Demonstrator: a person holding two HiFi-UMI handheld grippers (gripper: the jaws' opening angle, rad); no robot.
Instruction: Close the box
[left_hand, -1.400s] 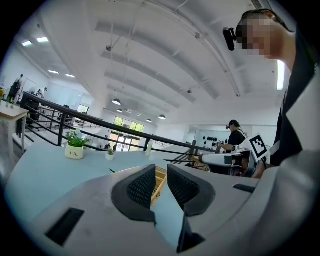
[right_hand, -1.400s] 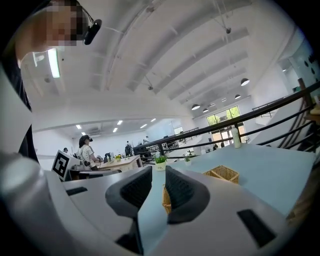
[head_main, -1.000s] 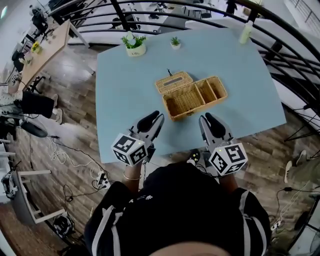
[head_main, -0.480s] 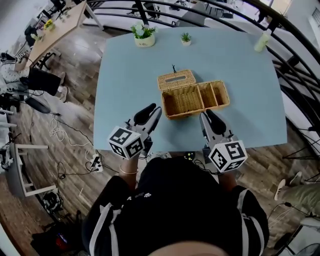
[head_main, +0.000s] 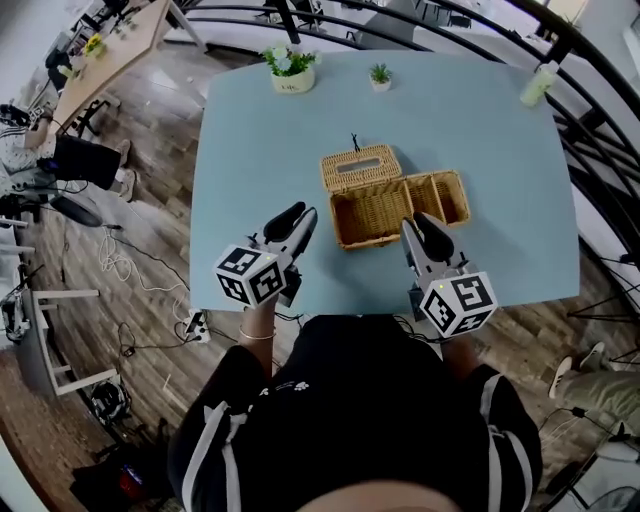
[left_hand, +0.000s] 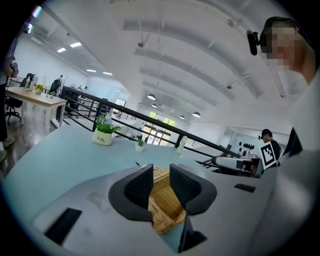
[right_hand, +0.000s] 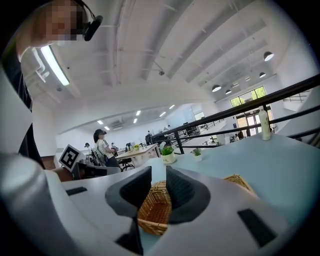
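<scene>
Wicker box (head_main: 395, 197) open (lid (head_main: 360, 166) behind) | left gripper (head_main: 298, 222) just opening, empty | right gripper (head_main: 425, 232) barely apart, empty | potted plant (head_main: 288, 70) beyond

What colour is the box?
The box is golden tan wicker, clearest in the head view.

A pale blue table (head_main: 250, 200) stands on wood-plank floor (head_main: 150, 180) beside a black railing (right_hand: 250, 104), under a white beamed ceiling (left_hand: 175, 50).
</scene>
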